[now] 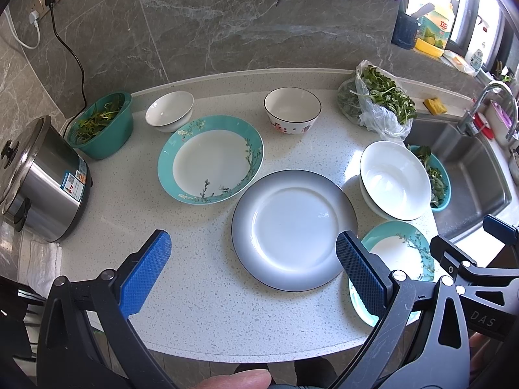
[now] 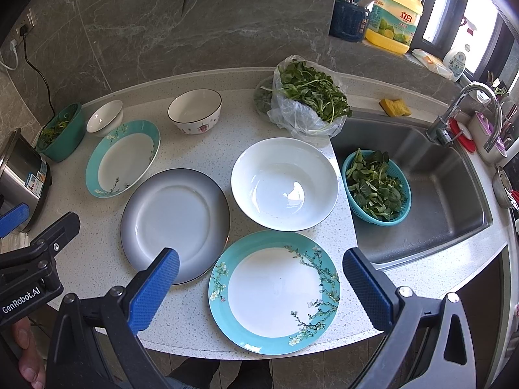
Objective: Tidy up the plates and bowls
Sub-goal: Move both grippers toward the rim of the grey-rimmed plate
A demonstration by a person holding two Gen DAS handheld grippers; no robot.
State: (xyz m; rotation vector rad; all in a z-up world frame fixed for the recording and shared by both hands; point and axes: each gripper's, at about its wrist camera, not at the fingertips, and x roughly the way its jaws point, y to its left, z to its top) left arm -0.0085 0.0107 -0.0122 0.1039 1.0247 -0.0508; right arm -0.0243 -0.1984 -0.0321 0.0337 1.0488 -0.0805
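Note:
On the counter lie a grey-rimmed plate [image 1: 293, 230] [image 2: 175, 223], a teal floral plate at the back left [image 1: 211, 159] [image 2: 123, 157], a second teal floral plate at the front right [image 1: 402, 253] [image 2: 274, 291], and a large white bowl [image 1: 394, 180] [image 2: 283, 183]. A small white bowl [image 1: 169, 110] [image 2: 104, 117] and a patterned bowl [image 1: 292, 110] [image 2: 194, 110] stand at the back. My left gripper [image 1: 253, 275] is open and empty above the counter's front edge, near the grey plate. My right gripper [image 2: 261, 291] is open and empty over the front teal plate.
A steel rice cooker [image 1: 35, 178] and a green basket of greens [image 1: 103, 126] stand at the left. A plastic bag of greens [image 2: 305, 97] lies at the back. The sink [image 2: 431, 194] at the right holds a teal colander of leaves [image 2: 376, 188].

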